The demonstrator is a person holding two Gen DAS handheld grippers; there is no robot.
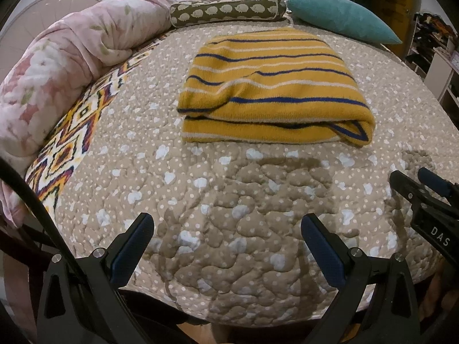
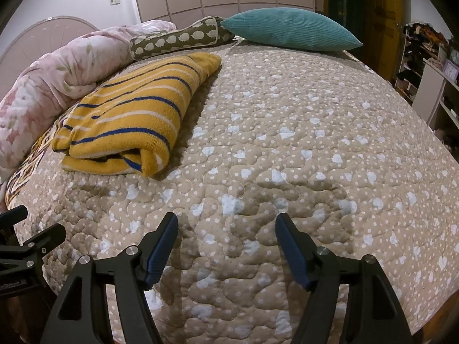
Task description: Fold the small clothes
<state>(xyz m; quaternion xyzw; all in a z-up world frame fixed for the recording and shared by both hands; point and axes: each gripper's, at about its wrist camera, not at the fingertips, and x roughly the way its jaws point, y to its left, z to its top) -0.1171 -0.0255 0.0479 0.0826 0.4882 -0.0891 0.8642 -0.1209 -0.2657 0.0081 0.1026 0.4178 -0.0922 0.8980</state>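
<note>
Bed [image 2: 287, 143] covered by tan quilted spread with pale hearts and dots. Folded yellow striped sweater [image 1: 272, 91] sits upper centre in left view, upper left in right view, clear of both tools. Pink floral duvet [image 1: 57, 66] at left, patterned bolster [image 1: 226, 11] and teal cushion [image 2: 289, 28] along top. Shelving far right. Left tool [image 1: 226, 246] released, nothing between its jaws; right tool [image 2: 226, 246] also empty, spread wide.

White letters "DAS" stand on the right gripper [image 1: 424, 189]. They sit on its black body, near the quilt's [image 1: 229, 200] edge.
</note>
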